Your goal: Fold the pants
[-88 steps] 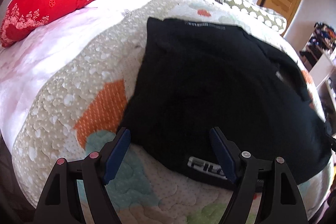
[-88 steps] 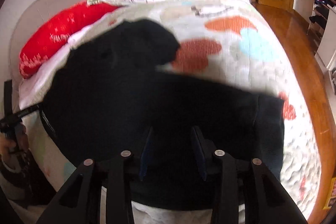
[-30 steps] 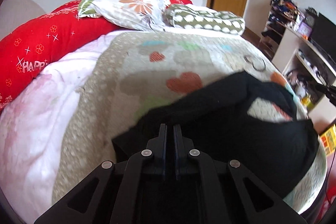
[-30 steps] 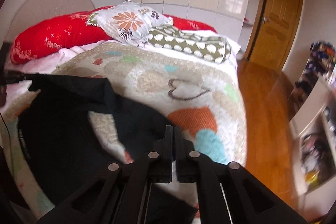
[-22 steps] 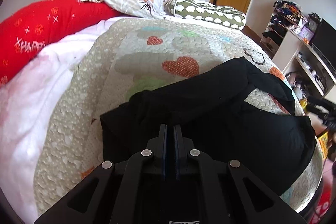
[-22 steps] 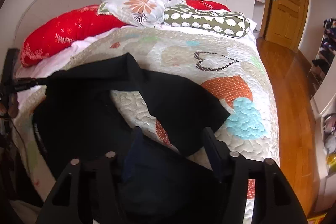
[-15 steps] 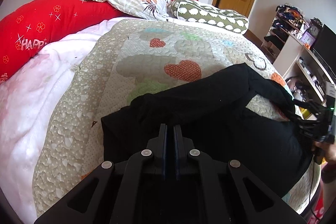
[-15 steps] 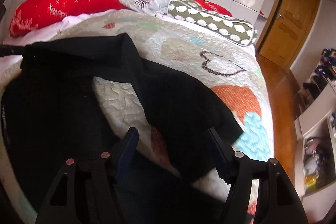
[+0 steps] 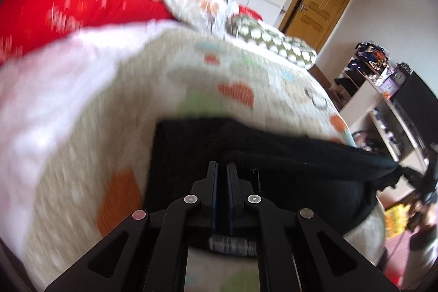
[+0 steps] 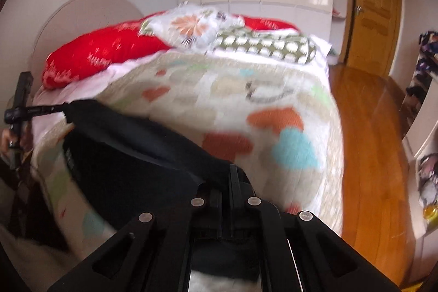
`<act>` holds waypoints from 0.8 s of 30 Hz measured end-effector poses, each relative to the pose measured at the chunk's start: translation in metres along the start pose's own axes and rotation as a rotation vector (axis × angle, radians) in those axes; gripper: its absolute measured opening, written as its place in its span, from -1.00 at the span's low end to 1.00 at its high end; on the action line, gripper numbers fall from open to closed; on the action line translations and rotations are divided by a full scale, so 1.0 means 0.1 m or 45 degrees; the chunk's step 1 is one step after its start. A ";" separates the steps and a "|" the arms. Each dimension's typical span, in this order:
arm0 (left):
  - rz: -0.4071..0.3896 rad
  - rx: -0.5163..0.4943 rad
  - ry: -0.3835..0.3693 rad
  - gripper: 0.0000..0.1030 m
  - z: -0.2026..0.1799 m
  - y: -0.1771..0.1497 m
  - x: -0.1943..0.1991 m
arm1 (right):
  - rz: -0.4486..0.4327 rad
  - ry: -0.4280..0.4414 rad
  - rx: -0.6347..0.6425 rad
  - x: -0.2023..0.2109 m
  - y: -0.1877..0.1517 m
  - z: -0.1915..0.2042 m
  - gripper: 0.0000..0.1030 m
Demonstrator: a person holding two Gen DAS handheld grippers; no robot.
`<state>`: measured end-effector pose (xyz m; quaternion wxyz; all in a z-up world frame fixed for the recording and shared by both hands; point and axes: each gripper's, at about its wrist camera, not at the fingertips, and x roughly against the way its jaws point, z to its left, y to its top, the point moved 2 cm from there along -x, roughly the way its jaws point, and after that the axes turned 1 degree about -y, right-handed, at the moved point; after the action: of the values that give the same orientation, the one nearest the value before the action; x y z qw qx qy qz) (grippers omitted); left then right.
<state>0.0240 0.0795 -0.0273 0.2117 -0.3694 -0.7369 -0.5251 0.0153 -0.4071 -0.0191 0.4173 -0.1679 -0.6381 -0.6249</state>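
Quilted bedspread [image 10: 246,106] covers the bed. Black pants [image 9: 273,155] lie on its near edge — one fold of cloth stretched taut between both tools. Left gripper [image 9: 221,168] pinches that fabric, jaws pressed together. Right gripper [image 10: 228,188] has just been closing — now clamped on the pants' other end.

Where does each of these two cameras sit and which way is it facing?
Left wrist: rides the left gripper, looks down its shut fingers across the black pants to the pillows; the right gripper shows at the right edge.
Right wrist: rides the right gripper, faces the same pants; the left gripper shows at left.
Shared: pants, quilt, wooden door.
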 end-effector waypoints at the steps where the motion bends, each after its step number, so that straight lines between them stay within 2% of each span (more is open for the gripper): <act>1: 0.037 0.002 0.022 -0.89 0.04 -0.15 -0.04 | 0.058 0.010 0.010 -0.04 -0.16 0.05 -0.95; 4: 0.128 -0.024 0.103 -0.89 0.10 -0.45 -0.14 | 0.235 -0.019 0.079 -0.26 -0.51 0.17 -0.94; 6: 0.154 -0.025 0.142 -0.89 0.16 -0.54 -0.13 | 0.277 -0.021 0.068 -0.33 -0.64 0.20 -0.87; 7: 0.149 -0.017 0.156 -0.84 0.19 -0.54 -0.10 | 0.274 -0.019 0.031 -0.31 -0.64 0.19 -0.71; 8: 0.126 0.003 0.174 -0.79 0.24 -0.51 -0.03 | 0.270 -0.006 -0.006 -0.28 -0.63 0.19 -0.47; 9: 0.107 0.022 0.179 -0.64 0.28 -0.48 0.03 | 0.245 0.047 -0.051 -0.22 -0.59 0.21 -0.36; 10: 0.078 0.041 0.183 -0.38 0.29 -0.43 0.10 | 0.205 0.112 -0.076 -0.15 -0.55 0.26 -0.20; 11: 0.032 0.056 0.196 -0.24 0.32 -0.39 0.18 | 0.153 0.187 -0.085 -0.10 -0.50 0.34 -0.05; 12: 0.001 0.063 0.212 0.00 0.33 -0.35 0.22 | 0.127 0.226 -0.072 -0.10 -0.44 0.45 0.06; 13: -0.027 0.069 0.228 0.10 0.34 -0.31 0.24 | 0.119 0.241 -0.039 -0.12 -0.40 0.60 0.13; 15: -0.044 0.096 0.245 0.15 0.38 -0.25 0.21 | 0.104 0.273 0.052 -0.24 -0.31 0.91 0.13; 18: -0.017 0.111 0.260 0.15 0.41 -0.19 0.04 | 0.098 0.452 0.123 -0.51 -0.21 1.42 0.13; 24: 0.045 0.128 0.210 0.13 0.44 0.08 -0.48 | 0.041 0.642 0.271 -0.99 0.03 2.46 0.13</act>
<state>0.0642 0.1068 -0.0720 0.2991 -0.3268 -0.7357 -0.5123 -0.0030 -0.1458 -0.0594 0.5882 0.0275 -0.5734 -0.5696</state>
